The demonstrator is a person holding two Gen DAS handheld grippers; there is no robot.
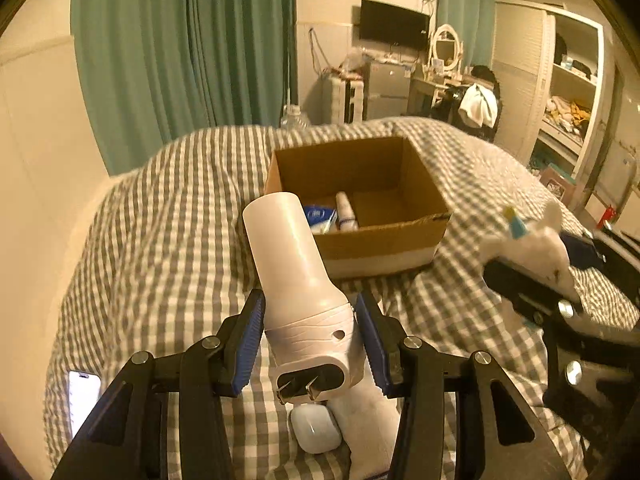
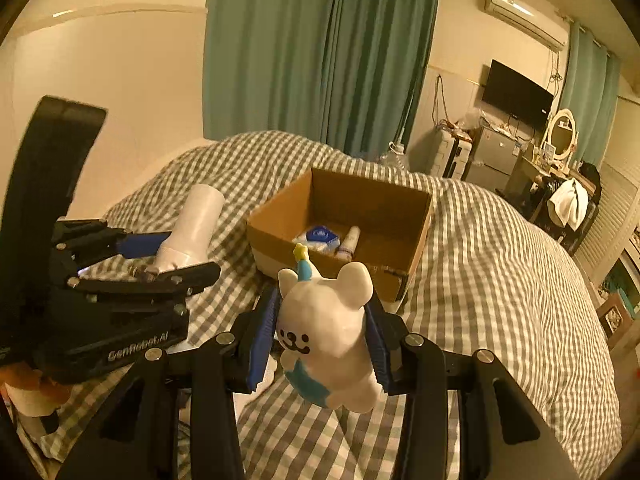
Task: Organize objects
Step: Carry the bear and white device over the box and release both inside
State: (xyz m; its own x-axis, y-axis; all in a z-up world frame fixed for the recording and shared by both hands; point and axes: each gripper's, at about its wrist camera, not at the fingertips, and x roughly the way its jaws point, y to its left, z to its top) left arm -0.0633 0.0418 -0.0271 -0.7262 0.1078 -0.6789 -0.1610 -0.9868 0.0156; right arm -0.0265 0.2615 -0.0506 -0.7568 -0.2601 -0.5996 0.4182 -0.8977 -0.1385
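**Bedroom, checked bedspread: two items lifted near an open carton**

Grey-and-white checked bedspread (image 1: 168,216) covers the bed and carries all listed items.

1. White plastic cylindrical appliance with a two-pin plug at its base (image 1: 298,280). Held off the bedspread, tilted toward 11 o'clock, plug end nearest the camera. Left gripper (image 1: 312,344) has its blue-padded jaws clenched on the ribbed lower body. Seen from the right wrist view at 9 o'clock (image 2: 192,232).

2. White plush bear with a blue bib and a small blue-and-yellow party hat (image 2: 328,332). Upright, face toward the camera, raised above the bedspread. Right gripper (image 2: 324,344) has its jaws clenched on both flanks. Blurred at 3 o'clock in the left wrist view (image 1: 536,240).

3. Open brown cardboard box (image 1: 400,236), at 12 o'clock from both grippers, resting on the bedspread. Contents: a blue-and-white packet (image 1: 318,216) and a small white tube (image 1: 346,212), side by side in the near left corner.

4. White rounded earbud case (image 1: 316,428), on the bedspread just below the plug, at 6 o'clock.

5. Smartphone with a lit screen (image 1: 82,400), at 8 o'clock, near the bedspread's edge.

Surroundings: green curtains (image 2: 320,48) at 12 o'clock; wall-mounted black television (image 2: 516,94) at 2 o'clock.
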